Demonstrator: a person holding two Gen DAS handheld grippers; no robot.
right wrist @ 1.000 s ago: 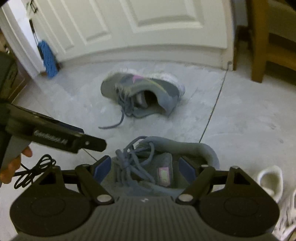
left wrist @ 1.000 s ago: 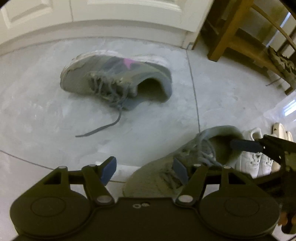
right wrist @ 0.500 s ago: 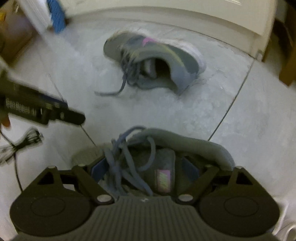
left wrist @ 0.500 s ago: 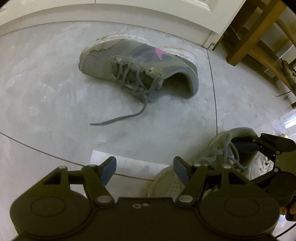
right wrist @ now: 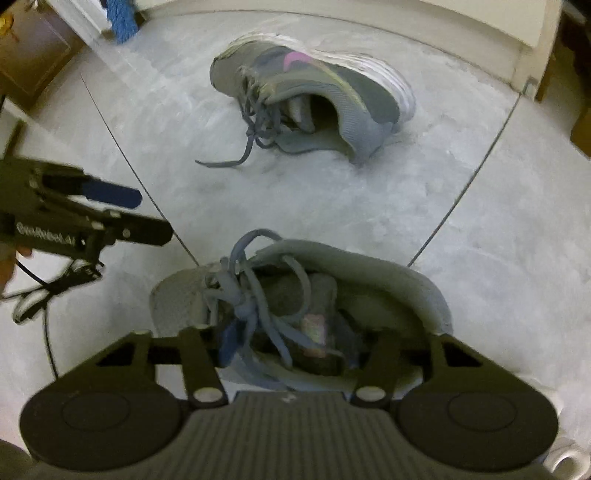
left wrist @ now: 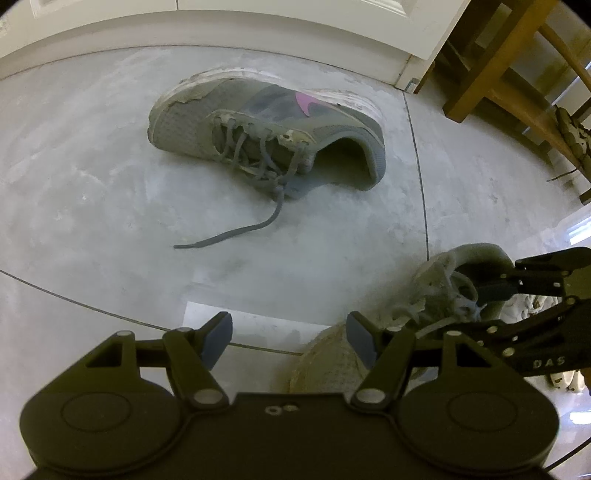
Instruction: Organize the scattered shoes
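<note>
**A:** How should I finish this grab? Start from my left.

**B:** On the left, your left gripper (left wrist: 290, 341) hangs over bare floor (left wrist: 110, 221). Its jaws stand well apart with nothing between them, and the right pad sits just beside the near shoe's toe. I'd keep it parked there, out of the way.

**A:** Agreed. The far shoe (left wrist: 266, 129) lies tipped on its side by the door (left wrist: 258, 22), one lace trailing toward me, well apart from everything else. I judge that's the left's job later.

**B:** Now the near shoe (right wrist: 295, 295). It's right under your right gripper (right wrist: 288, 343), toe pointing left, collar toward the right.

**A:** The right jaws are closing around its tongue and laces. I see one blue pad (right wrist: 227, 341) against the lace side; the other is hidden behind the tongue, so I can't tell yet whether both press firmly.

**B:** Then my advice: let the squeeze finish before lifting. Make sure you've caught the tongue or upper, not only loose laces, which I reckon would slip or let the shoe swing.

**A:** And lift straight up, slowly, so the toe doesn't knock the left gripper. There are white shoes (left wrist: 532, 306) just beyond on the right, likely where it belongs.
</note>
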